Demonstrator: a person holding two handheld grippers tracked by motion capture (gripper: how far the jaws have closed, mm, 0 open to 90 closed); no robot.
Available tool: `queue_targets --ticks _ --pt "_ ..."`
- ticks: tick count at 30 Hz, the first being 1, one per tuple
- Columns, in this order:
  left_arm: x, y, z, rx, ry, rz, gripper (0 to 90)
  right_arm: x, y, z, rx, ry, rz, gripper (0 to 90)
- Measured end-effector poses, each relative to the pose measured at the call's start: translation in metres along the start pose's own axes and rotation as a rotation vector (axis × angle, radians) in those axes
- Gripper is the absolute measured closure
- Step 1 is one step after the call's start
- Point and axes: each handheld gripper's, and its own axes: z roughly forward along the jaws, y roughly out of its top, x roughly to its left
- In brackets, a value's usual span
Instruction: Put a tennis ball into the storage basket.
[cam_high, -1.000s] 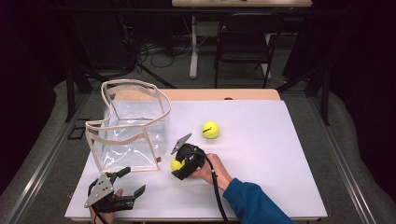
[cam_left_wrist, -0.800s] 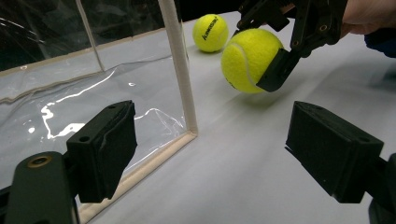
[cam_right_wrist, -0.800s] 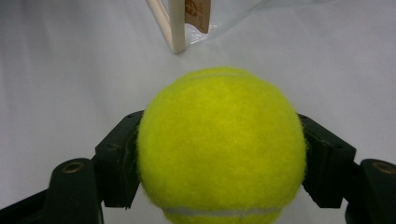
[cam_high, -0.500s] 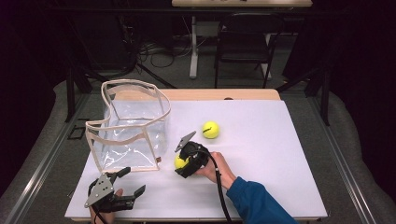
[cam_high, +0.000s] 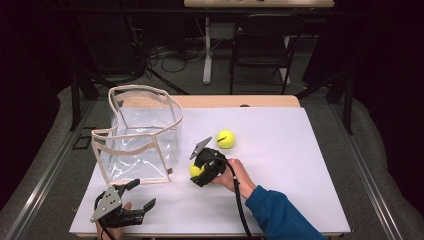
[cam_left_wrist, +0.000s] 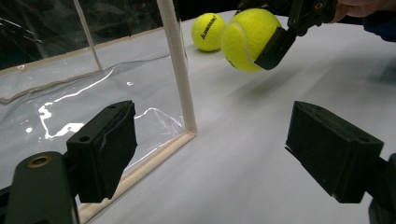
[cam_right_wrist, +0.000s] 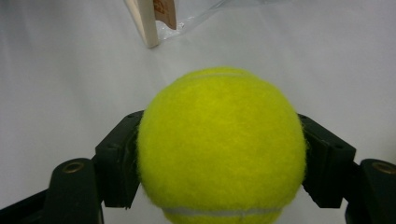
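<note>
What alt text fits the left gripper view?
The open left gripper faces a white table, beside a clear bag. Farther off, the right gripper holds a tennis ball off the table; a second ball rests behind.

Bright yellow-green fuzz with a white seam on the held tennis ball (cam_right_wrist: 219, 149), pinched between matte black jaws of the right gripper (cam_high: 200, 171). The second tennis ball (cam_high: 225, 139), same vivid yellow with dark lettering, sits on the plain white table (cam_high: 300, 150). The clear bag (cam_high: 140, 135) is see-through plastic with cream trim, and the sleeve (cam_high: 277, 215) is blue.
</note>
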Motion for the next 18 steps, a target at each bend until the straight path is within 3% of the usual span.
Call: queue_targets --ticks 18 --pt "0.000 0.000 -0.001 -0.006 0.006 -0.001 15.8 -0.011 0.005 -0.013 -0.011 -0.020 -0.008 26.0"
